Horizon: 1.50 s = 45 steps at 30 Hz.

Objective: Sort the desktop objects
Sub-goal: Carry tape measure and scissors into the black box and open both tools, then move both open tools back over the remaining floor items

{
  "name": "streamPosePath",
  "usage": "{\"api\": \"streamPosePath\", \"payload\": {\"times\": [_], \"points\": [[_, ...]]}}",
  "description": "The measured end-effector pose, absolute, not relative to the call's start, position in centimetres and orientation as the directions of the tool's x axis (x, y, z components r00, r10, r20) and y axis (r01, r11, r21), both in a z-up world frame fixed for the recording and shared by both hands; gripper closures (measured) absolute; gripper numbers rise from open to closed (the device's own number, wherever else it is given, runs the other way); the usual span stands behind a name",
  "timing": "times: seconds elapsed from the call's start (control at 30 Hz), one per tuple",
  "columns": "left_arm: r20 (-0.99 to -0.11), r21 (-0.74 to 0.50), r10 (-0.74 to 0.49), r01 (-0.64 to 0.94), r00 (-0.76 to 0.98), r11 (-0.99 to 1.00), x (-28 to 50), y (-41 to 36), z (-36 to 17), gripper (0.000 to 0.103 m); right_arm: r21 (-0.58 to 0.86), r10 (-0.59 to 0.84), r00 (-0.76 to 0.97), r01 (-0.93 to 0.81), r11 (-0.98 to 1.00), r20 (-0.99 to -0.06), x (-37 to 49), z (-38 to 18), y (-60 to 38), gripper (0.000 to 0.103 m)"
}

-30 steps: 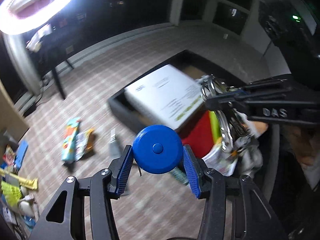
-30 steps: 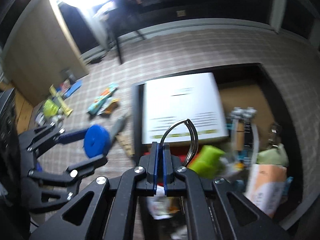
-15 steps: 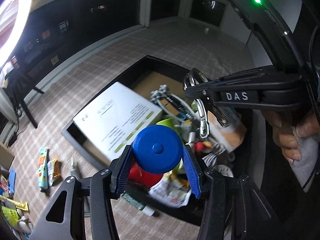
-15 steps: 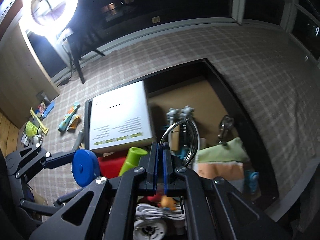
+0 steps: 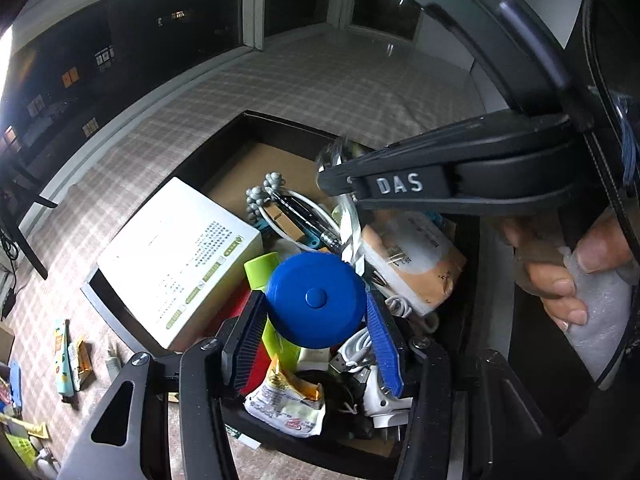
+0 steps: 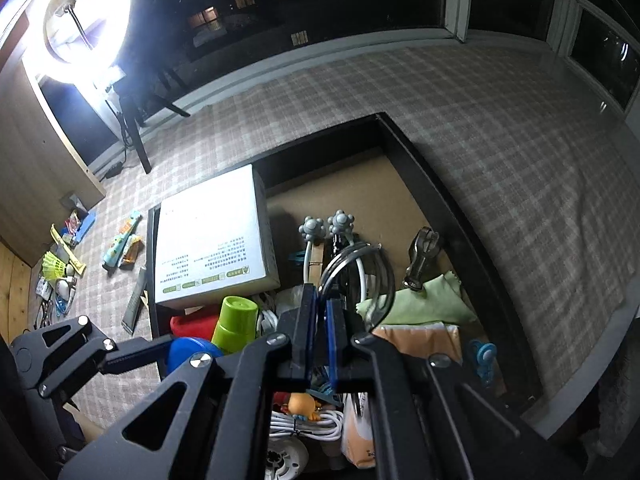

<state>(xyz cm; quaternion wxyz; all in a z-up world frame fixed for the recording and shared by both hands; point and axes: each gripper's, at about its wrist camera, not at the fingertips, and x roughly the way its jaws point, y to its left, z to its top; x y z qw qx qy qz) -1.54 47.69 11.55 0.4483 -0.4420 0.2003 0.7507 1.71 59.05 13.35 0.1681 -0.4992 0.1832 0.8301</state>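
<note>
**Both tools loaded above the crowded box**

The left tool [image 5: 316, 320] pinches a blue round case [image 5: 316, 300]; the right tool [image 6: 320, 316] pinches a metal ring [image 6: 356, 276]. Beneath, the black box [image 6: 440, 200] holds a green cup [image 6: 236, 320], a white carton [image 6: 212, 240], cables. Beyond, snack packets [image 6: 124, 246] lie scattered across the checked floor [image 6: 500, 140].

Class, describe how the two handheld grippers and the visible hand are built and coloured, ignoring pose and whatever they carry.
Both the left gripper and the right gripper have matte black frames with triangular cut-outs and silver screws, and their jaws carry ribbed blue pads. White letters "DAS" mark the right gripper's side. A green light glows on its body. The person's hand is bare, no sleeve visible.
</note>
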Motion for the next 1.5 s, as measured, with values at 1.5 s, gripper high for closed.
{"api": "streamPosePath", "payload": {"times": [1.5], "points": [[-0.845, -0.001, 0.177, -0.330, -0.504, -0.944, -11.3, 16.8, 10.6, 0.048, 0.129, -0.146, -0.484, 0.069, -0.989, -0.863, -11.3, 14.4, 40.0, 0.072]]}}
